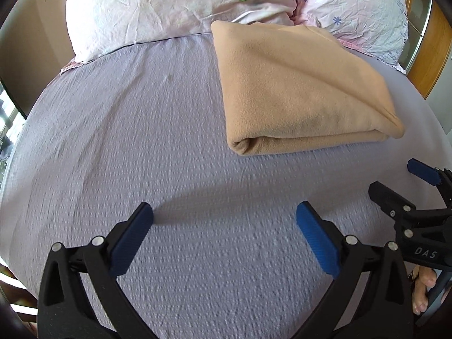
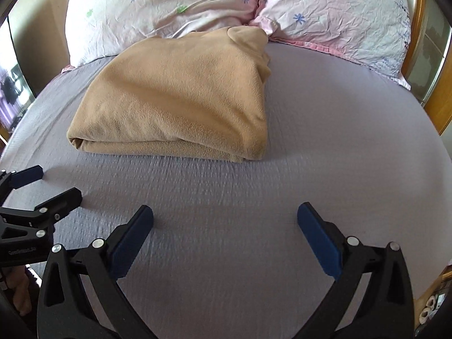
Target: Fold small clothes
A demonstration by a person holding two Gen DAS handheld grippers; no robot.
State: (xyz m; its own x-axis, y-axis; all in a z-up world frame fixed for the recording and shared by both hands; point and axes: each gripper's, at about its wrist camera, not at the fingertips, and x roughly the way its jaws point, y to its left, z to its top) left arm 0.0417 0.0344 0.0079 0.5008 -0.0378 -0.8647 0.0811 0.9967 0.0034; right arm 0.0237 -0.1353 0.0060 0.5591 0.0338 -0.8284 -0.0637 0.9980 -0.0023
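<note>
1. Both grippers are empty from where I sit: my left gripper (image 1: 224,214) has its blue pads spread wide over bare sheet, and my right gripper (image 2: 225,214) is spread just as wide, gripping nothing

2. Each tool hangs above the lavender bedsheet (image 1: 141,141), the two side by side; in the left view the right one shows at the right edge, and in the right view the left one shows at the left edge

3. Ahead of both tools lies the tan fleece garment (image 2: 180,96), forward and to the right of my left gripper, forward and a little left of my right one, well apart from either set of pads

4. I judge the fold on this piece as done: it sits as a compact stack of layers with a rolled front edge toward the tools, and its far corner touches the pillows

5. One loose spot remains, as far as I can tell: the far right corner of the stack looks bunched in the right view, so a tidy-up may be left

6. I see no other garment on the bed waiting for folding, though the frames do not cover the whole room

7. Count: two grippers, one folded garment, two floral pillows (image 2: 158,8) beyond it, one sheet
</note>
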